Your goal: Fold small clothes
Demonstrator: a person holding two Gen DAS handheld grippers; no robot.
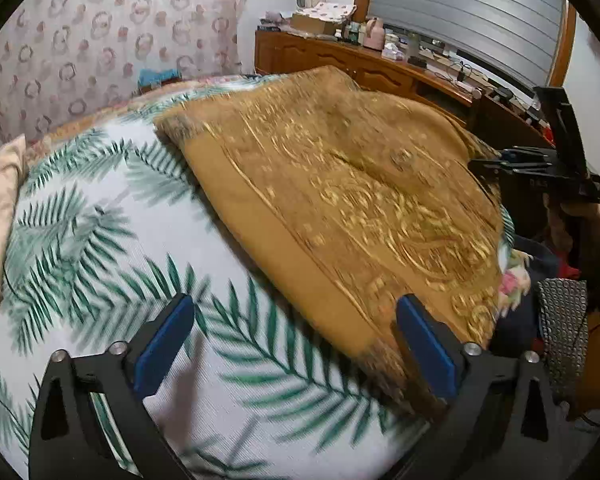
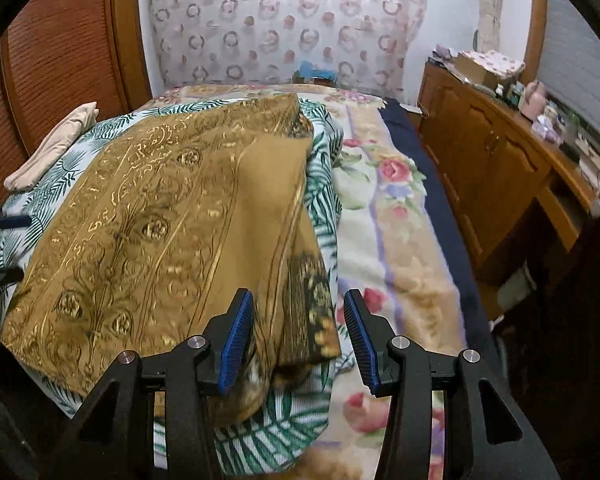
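A mustard-gold cloth with a gold print (image 1: 340, 208) lies spread on a white cushion with green palm leaves (image 1: 112, 240). My left gripper (image 1: 296, 340) is open and empty, its blue pads wide apart over the cloth's near left edge. My right gripper (image 2: 300, 336) is open, its jaws on either side of the cloth's (image 2: 168, 232) near right corner, not closed on it. The right gripper also shows in the left wrist view (image 1: 540, 168) at the far right. The left gripper's fingers (image 2: 4, 224) show at the left edge of the right wrist view.
The palm-leaf cushion (image 2: 320, 184) lies on a bed with a floral blanket (image 2: 384, 208). A folded beige cloth (image 2: 56, 144) lies at the far left. A wooden dresser (image 2: 500, 160) with small items stands to the right. More clothes (image 1: 560, 320) are piled at the right.
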